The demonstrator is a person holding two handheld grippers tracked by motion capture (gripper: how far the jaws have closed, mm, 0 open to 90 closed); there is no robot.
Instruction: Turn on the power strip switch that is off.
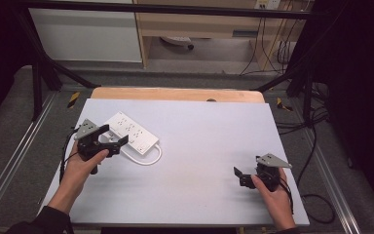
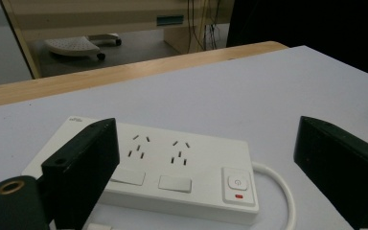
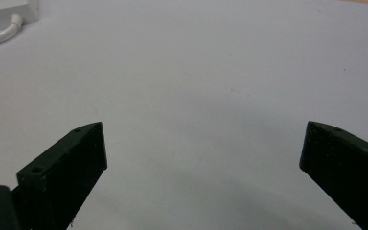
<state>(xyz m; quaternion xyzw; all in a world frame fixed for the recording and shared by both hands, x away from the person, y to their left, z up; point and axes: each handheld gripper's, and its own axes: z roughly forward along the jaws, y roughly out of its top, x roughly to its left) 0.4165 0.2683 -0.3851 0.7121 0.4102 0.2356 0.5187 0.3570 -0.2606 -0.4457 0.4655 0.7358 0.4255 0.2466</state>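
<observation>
A: Where does the power strip (image 1: 130, 132) lie?

B: Flat on the pale grey table sheet (image 1: 199, 146), toward its far left part, sockets facing up. Its white cord (image 1: 148, 158) loops out from the near end, by the switch.

A: And the left gripper (image 1: 113, 136)?

B: It sits just at the strip's near side, jaws wide apart. In the left gripper view the strip (image 2: 172, 172) lies between the two black jaws, the left one over its socket end and the right one out past the cord (image 2: 280, 191). I judge it is lined up to straddle the body across its width; nothing is clamped yet.

A: Why from that side?

B: Likely because the long edges are straight and parallel, good for flat jaws. The casing looks like smooth, hard plastic with rounded corners, so a square grip would matter.

A: The right gripper (image 1: 242, 176)?

B: Well away from the strip, low over bare sheet, jaws also spread and holding nothing. From its own view a corner of the strip (image 3: 9, 12) shows far off. It seems parked, waiting.
</observation>
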